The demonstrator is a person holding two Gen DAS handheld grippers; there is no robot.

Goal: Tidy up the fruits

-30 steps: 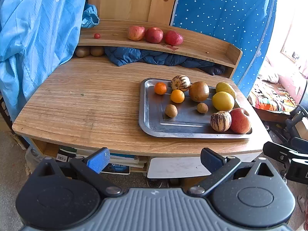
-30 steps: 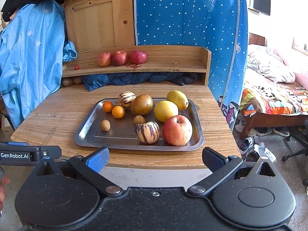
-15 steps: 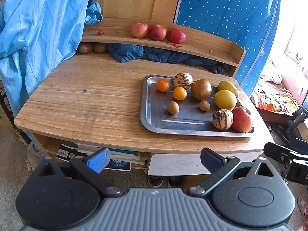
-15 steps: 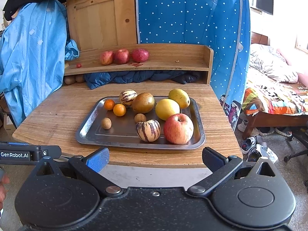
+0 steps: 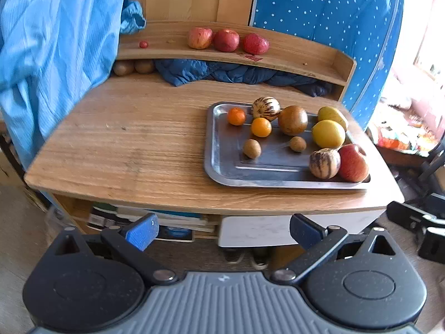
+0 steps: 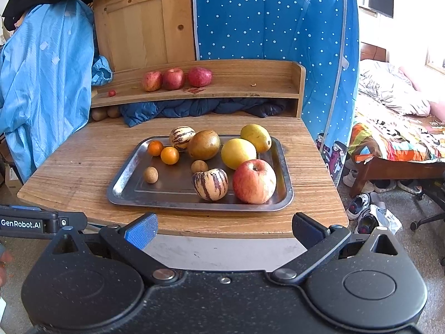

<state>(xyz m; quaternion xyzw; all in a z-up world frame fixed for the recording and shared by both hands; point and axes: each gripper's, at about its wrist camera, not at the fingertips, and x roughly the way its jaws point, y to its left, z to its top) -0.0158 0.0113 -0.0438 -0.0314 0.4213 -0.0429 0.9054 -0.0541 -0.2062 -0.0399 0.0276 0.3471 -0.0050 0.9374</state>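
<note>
- So far, the sorting looks like it has only begun, I think: three red apples [image 6: 173,78] sit in a row on the raised wooden shelf [image 6: 250,89], and most fruit is on the flat silver metal tray [image 6: 125,183].
- Far left on the shelf lies one tiny red fruit [image 6: 111,93]. Under the shelf, next to a dark blue cloth [image 6: 194,108], hide two small brown fruits [image 6: 105,113].
- On the tray, going left to right, I count two small round oranges [image 6: 162,151], two little brown round fruits [image 6: 150,174], two pale fruits with dark stripes [image 6: 210,184], one big brown round fruit [image 6: 204,144], two yellow fruits [image 6: 238,153] and one big red-and-yellow apple [image 6: 254,181]. That makes ten.
- The tray sits on the right half of the wooden table [image 5: 125,139]. The left half has nothing on it.
- The left gripper [image 5: 222,228] hangs in front of the table's near edge. Its blue pads are wide apart and it holds nothing.
- The right gripper [image 6: 224,228] is also in front of the table, lined up with the tray. It is spread wide too, with nothing in it.
- My guess is the lone apple on the tray could go up with the other three, and like fruits still need to be put together.
</note>
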